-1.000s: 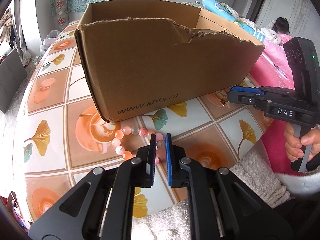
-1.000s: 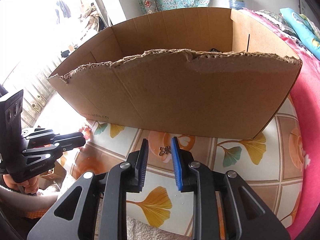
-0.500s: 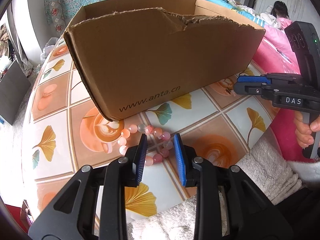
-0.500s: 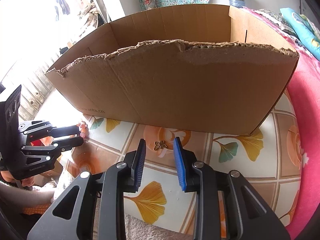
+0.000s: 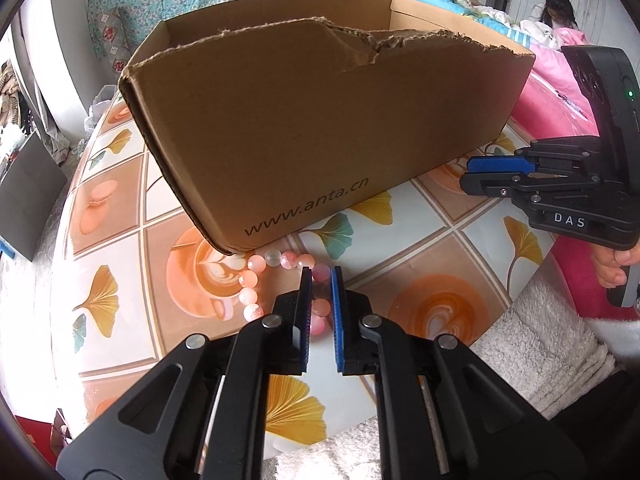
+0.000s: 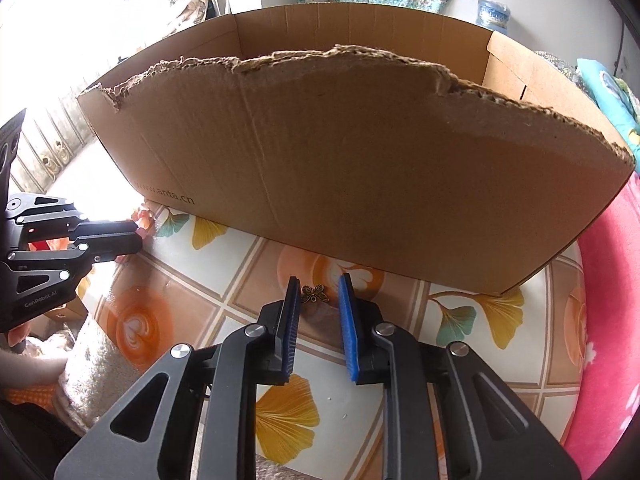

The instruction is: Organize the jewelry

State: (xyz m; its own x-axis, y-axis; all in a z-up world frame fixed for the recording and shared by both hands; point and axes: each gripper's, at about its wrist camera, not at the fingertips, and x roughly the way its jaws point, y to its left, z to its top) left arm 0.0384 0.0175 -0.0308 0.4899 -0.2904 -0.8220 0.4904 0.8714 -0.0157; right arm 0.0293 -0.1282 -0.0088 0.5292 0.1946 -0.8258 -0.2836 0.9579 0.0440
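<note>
1. Only the left wrist view shows the bracelet point(image 5: 276, 280); only the right wrist view shows the butterfly charm point(image 6: 315, 293), since the right gripper hides it in the left view.
2. Left gripper point(image 5: 321, 280): jaws just closed in to a narrow gap, bracelet beads between the pads; can't tell if they pinch.
3. Right gripper point(image 6: 319, 290): jaws just narrowed, charm lies between the tips with gaps on both sides.
4. Bracelet: pink, orange and clear round beads, looped on the table point(image 5: 424, 216) at the box point(image 5: 320, 128) corner.
5. Charm: small, bronze-coloured, flat on the table at 6 o'clock of the box wall.
6. Box has a torn top edge and blocks the far table.
</note>
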